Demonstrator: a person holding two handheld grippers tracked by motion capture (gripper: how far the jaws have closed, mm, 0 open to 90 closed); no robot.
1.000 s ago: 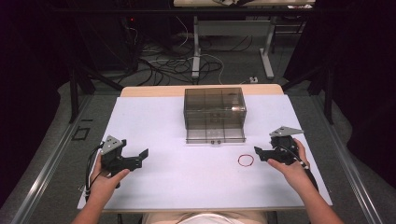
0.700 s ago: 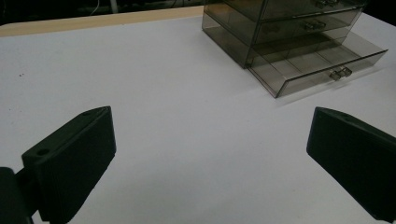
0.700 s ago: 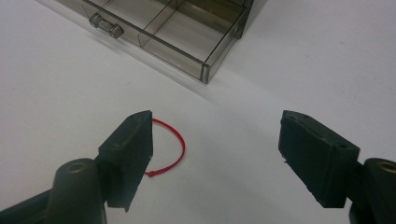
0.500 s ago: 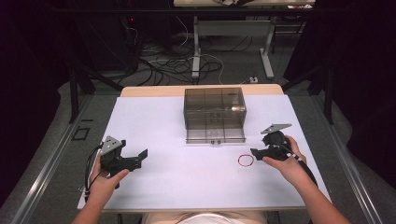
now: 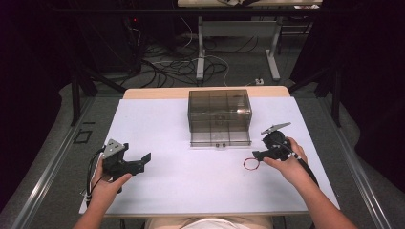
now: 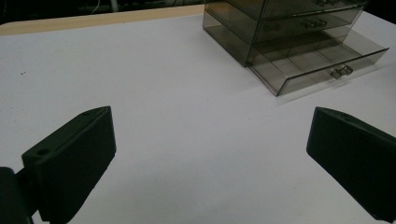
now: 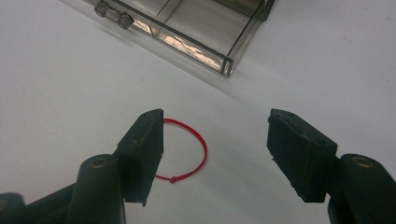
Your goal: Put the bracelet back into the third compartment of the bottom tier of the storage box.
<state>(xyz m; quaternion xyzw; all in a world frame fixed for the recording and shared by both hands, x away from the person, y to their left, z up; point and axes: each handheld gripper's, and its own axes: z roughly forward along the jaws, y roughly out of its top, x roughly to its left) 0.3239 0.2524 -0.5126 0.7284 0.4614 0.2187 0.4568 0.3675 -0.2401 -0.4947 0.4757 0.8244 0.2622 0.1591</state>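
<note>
Since the earlier picture the right gripper [image 7: 215, 149] has moved toward the red elastic loop [image 7: 189, 149], which lies just in front of the drawer box [image 5: 219, 117], and its jaws, closing but not yet gripping, seem ready for the pick.

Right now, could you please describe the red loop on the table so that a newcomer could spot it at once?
Start at the smoky clear drawer box in the middle of the white table. Go toward the person's right hand, just before the right hand-held gripper. There lies the red loop, a thin band flat on the table, the one coloured thing there.
</note>
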